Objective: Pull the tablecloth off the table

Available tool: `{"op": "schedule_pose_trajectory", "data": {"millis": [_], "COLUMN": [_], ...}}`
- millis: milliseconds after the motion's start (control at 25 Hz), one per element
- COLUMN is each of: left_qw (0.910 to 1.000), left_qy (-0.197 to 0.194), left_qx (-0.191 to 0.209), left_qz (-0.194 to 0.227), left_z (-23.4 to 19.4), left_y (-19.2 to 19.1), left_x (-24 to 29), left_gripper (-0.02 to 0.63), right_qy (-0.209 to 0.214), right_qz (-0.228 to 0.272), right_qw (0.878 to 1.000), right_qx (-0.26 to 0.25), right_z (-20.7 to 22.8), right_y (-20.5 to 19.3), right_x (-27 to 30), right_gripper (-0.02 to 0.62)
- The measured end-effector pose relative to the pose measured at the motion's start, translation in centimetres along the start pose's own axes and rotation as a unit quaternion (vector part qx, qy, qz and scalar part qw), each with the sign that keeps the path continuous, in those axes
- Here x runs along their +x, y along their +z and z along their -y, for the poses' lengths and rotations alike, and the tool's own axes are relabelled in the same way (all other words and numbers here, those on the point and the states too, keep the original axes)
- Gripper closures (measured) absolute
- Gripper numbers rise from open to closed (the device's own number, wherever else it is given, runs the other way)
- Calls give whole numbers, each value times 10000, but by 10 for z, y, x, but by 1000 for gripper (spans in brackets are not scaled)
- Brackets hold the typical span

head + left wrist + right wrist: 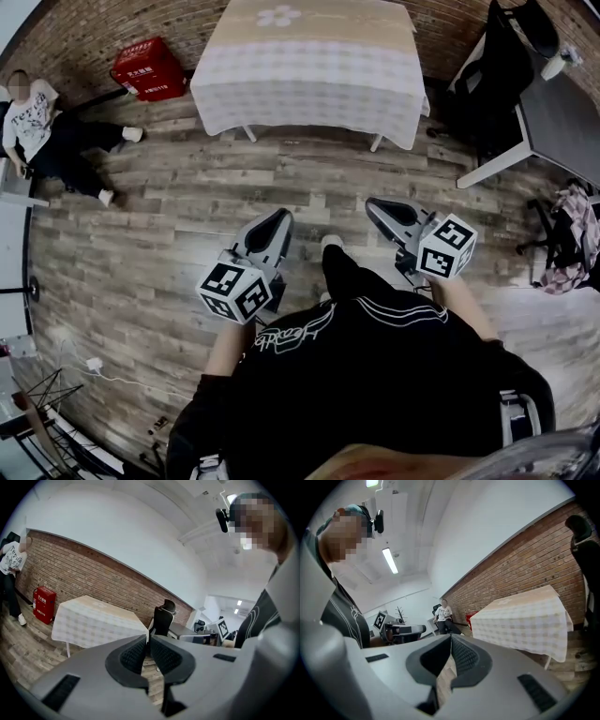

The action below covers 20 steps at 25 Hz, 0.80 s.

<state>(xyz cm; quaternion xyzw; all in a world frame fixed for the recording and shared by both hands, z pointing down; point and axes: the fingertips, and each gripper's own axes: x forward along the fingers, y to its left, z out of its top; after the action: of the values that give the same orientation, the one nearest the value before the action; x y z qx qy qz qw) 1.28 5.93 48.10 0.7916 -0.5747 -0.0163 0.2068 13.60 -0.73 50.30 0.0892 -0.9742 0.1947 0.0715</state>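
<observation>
Checked beige-and-white tablecloth (309, 84), red-brown brick wall (84, 33), grey-brown plank floor (187, 216).
Cloth top plain beige with a white flower print; box (148, 67) red; left gripper (280, 217) and right gripper (374, 203) grey, cubes black-and-white squares; person's top (375, 375) black, white stripes.

We see checked tablecloth (309, 75) spread flat over table (377, 142), top middle of frame, sides hanging down.
</observation>
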Motion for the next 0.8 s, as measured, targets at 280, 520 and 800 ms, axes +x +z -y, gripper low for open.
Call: {"op": "schedule_pose_trajectory", "data": {"millis": [280, 520, 800], "left_qw": [9998, 9998, 9993], "left_qy": [124, 111, 26], "left_qx": [-52, 53, 95], "left_qz": [-128, -170, -359], "left_z": [-48, -91, -133], "left_y": [21, 54, 83], "left_x": [48, 98, 158], "left_gripper": [597, 588, 528], "right_qy": [-69, -268, -485], "right_qz": [24, 125, 46], "right_qw": [9998, 9992, 9984], "right_qx": [202, 252, 286], "right_z": [58, 114, 180], "right_y": [22, 52, 76], "right_x": [31, 58, 80], "right_gripper": [598, 598, 597]}}
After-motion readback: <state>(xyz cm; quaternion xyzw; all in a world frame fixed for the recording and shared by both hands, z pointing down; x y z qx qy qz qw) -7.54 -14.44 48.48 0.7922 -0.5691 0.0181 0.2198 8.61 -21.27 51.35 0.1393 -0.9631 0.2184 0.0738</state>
